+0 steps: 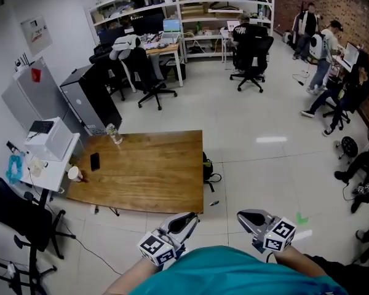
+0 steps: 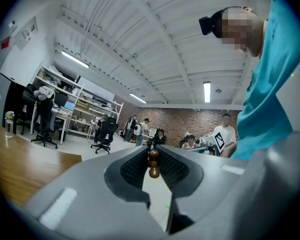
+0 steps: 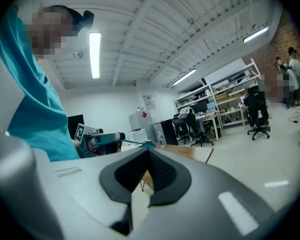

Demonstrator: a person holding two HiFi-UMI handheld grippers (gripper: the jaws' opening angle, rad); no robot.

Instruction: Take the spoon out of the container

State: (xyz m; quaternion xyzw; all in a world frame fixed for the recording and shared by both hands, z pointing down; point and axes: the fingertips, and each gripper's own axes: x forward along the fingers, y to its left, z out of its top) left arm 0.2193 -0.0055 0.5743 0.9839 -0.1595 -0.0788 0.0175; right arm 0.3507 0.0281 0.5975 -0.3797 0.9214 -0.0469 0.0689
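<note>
My left gripper (image 2: 153,156) is shut on a thin brown wooden handle with a beaded end (image 2: 153,165), which looks like the spoon's. In the right gripper view a slim teal piece (image 3: 146,144) sticks out from that gripper, just beyond my right jaws. In the head view the left gripper (image 1: 194,216) is low near my chest, above the floor and short of the table. My right gripper (image 1: 240,214) is beside it, pads together with nothing between them (image 3: 149,153). I cannot pick out the container for certain.
A wooden table (image 1: 154,171) stands ahead on the pale floor. On it are a clear bottle (image 1: 113,133), a dark phone (image 1: 95,161) and a cup (image 1: 75,174) at its left corner. Office chairs, desks, shelves and several people fill the far room.
</note>
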